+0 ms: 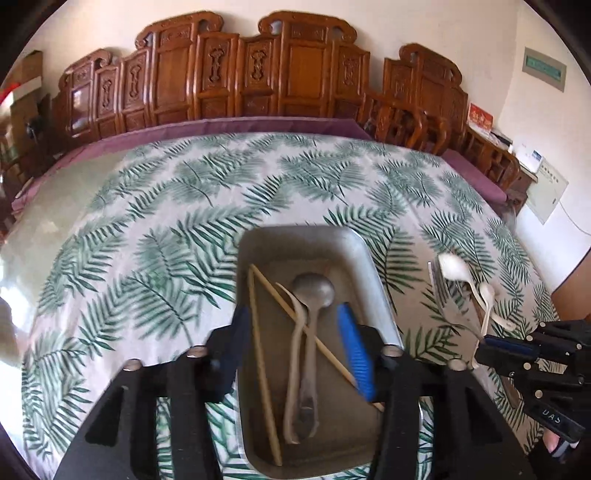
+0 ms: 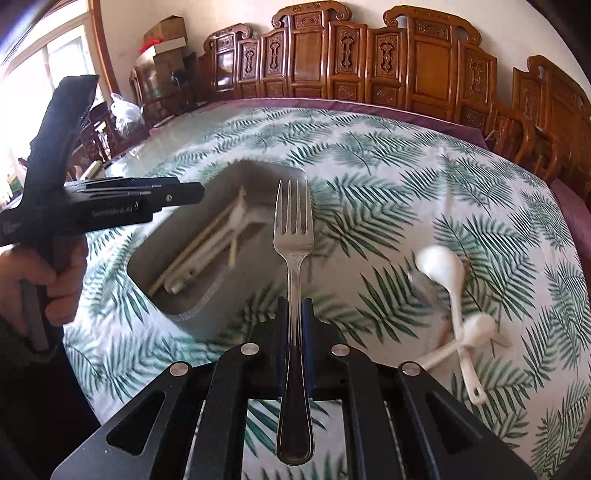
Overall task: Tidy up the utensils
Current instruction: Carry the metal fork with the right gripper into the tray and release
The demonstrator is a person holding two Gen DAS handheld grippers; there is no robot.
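Leaf-print tablecloth [image 2: 369, 155] | right claw [image 2: 294, 317] clamps shiny steel fork [image 2: 293, 258] (tines forward) | left claw [image 1: 295, 343] wide, empty

Wrist views angled down; shared tray [image 1: 303, 240]

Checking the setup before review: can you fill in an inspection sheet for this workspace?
Surface: table under leaf-print cloth.
Job's things: grey tray holding chopsticks and spoons; fork in right gripper; white spoons loose on cloth.
Clutter: nothing seen.
Grippers: left gripper open above tray, empty; right gripper shut on fork.
Cables: nothing seen.
Surroundings: carved wooden chairs, cardboard boxes, window.
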